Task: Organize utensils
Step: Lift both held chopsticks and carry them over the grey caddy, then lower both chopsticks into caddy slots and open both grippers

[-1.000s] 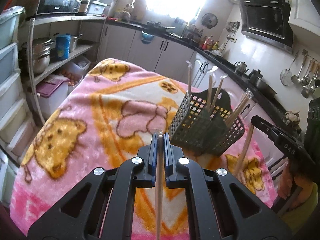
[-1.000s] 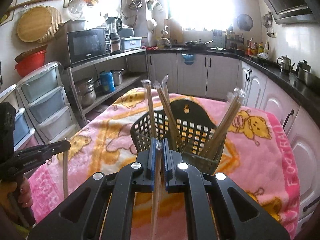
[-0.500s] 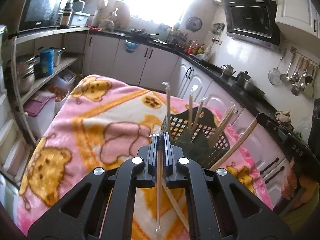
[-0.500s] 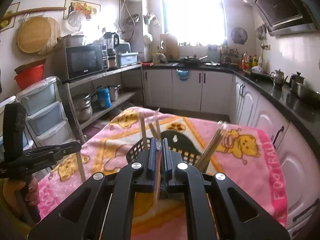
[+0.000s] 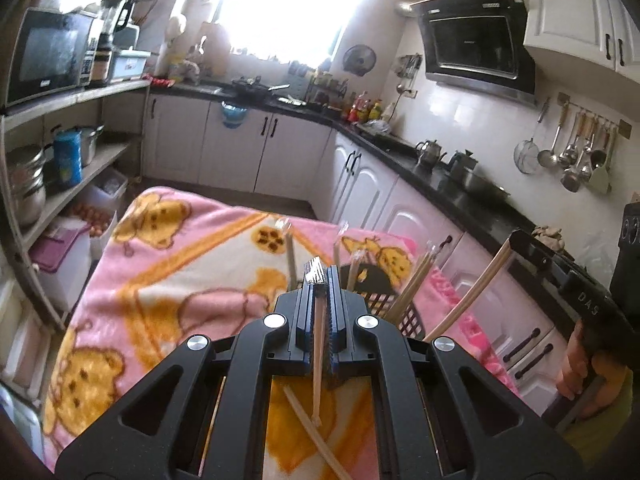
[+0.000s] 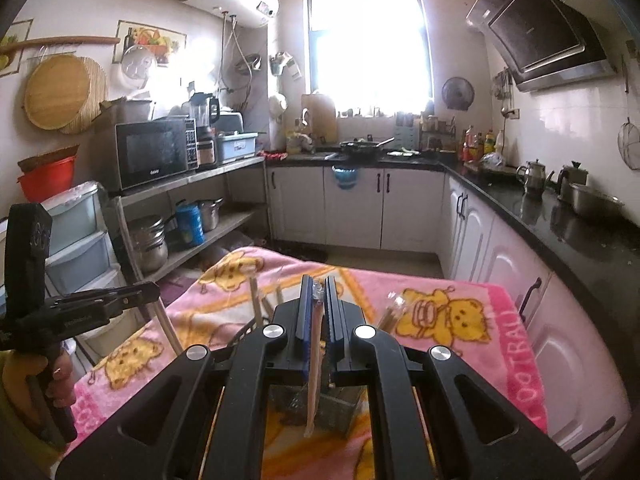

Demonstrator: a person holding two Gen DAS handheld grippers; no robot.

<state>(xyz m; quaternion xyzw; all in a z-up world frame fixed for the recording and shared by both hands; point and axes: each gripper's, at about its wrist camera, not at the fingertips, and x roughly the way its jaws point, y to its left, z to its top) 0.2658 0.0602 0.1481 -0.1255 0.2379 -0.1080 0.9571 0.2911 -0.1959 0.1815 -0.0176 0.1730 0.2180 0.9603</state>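
The left gripper [image 5: 320, 280] is pressed together on a wrapped pair of chopsticks [image 5: 318, 344], the crinkled clear wrapper end poking out just past the blue pads [image 5: 306, 312] and the wooden length hanging down behind them toward the table. The right gripper [image 6: 319, 284] is likewise pinched on its own wrapped chopsticks [image 6: 314, 376], which run down between the jaws with their lower end above the dark mesh basket [image 6: 340, 416]. Seen from the left wrist, that right gripper [image 5: 516, 238] shows at the far right as a black bar with a person's hand [image 5: 588, 372] on its handle, and its chopsticks [image 5: 472, 292] slant down-left from its tip toward the basket [image 5: 408, 320]. From the right wrist, the left gripper [image 6: 152, 289] reaches in from the left edge, a hand [image 6: 56, 376] wrapped around its grip, with a pale stick [image 6: 168, 328] hanging from its tip. The basket stands on the table with several wrapped chopstick pairs [image 5: 416, 280] leaning in it, some upright, some tilted to the right. One loose chopstick [image 5: 316, 436] lies on the pink cartoon-bear blanket [image 5: 160, 280] just beneath the left gripper. Around the table are white kitchen cabinets [image 6: 352, 204], a black counter [image 6: 580, 232], a microwave [image 6: 154, 156] on a shelf and a bright window [image 6: 368, 40].
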